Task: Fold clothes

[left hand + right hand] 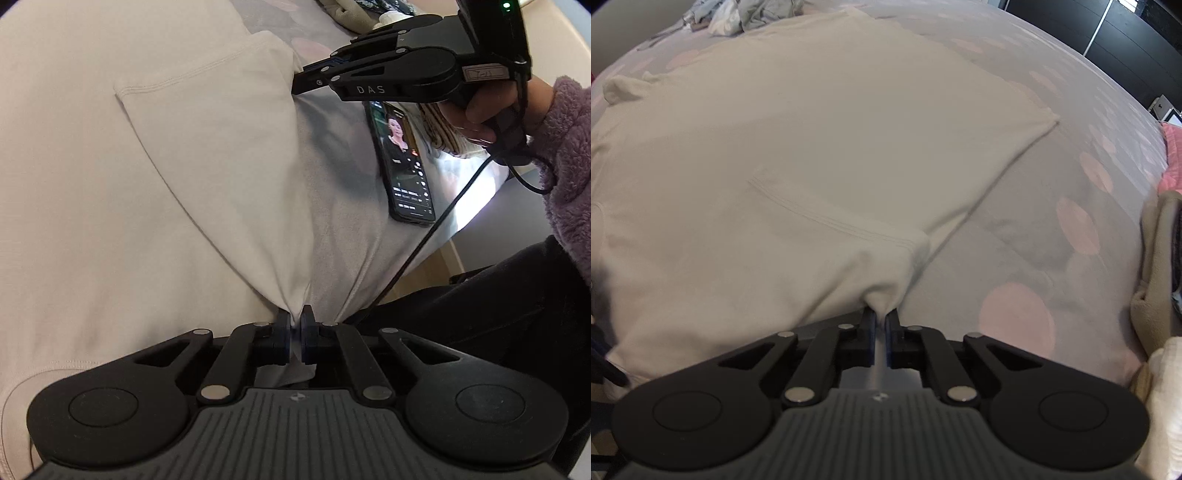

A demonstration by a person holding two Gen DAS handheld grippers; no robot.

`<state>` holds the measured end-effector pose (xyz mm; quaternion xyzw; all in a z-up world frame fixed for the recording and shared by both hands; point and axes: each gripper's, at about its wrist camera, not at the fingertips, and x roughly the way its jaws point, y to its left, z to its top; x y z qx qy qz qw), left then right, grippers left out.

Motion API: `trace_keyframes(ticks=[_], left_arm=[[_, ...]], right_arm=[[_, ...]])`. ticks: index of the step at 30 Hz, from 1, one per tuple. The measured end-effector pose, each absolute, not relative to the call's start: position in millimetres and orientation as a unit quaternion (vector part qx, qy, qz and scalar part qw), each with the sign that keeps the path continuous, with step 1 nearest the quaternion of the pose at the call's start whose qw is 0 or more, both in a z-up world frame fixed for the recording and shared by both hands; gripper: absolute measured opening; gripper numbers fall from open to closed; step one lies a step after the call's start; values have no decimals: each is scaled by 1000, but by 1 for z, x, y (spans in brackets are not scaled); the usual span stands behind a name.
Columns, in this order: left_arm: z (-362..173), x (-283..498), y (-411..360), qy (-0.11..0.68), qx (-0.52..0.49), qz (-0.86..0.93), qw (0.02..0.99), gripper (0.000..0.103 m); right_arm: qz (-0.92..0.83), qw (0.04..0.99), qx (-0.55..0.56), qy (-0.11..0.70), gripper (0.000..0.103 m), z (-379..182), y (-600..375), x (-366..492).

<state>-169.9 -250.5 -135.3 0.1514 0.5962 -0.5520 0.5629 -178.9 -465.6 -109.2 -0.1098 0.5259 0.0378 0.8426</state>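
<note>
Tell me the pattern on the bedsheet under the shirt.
Grey bedsheet with large pale pink dots; clearest in the right wrist view.

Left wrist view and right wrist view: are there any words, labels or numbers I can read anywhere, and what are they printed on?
"DAS": on the side of the right gripper, seen in the left wrist view.
Phone screen: lines of white text below a video of a woman, too small to read.
Small plate behind the "DAS" housing: marking blurred, unreadable.
Right wrist view: no readable text; only a small logo mark on the gripper body.
</note>
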Motion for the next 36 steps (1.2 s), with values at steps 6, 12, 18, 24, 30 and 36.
trace_keyframes(ticks=[6,12,18,24,30,36], left_arm=[[-144,-166,-247,620,143,-552,540,2],[-154,-166,-249,638,119,-555,521,3],[-153,-169,-246,638,129,-560,513,3],[-152,-166,-239,639,140,-558,510,18],[-138,-145,-221,631,141,-539,539,18],[-117,-112,-198,616,136,-509,585,19]], right_arm=[[43,826,-144,542,5,-118,-461,-176],[24,819,-150,553,6,-119,-460,-175],[-48,824,-145,546,6,-106,-472,-182],[14,881,-35,472,12,-76,-461,-187],[11,840,-67,538,23,-122,-445,-167],[4,842,-52,536,24,-123,-446,-168]])
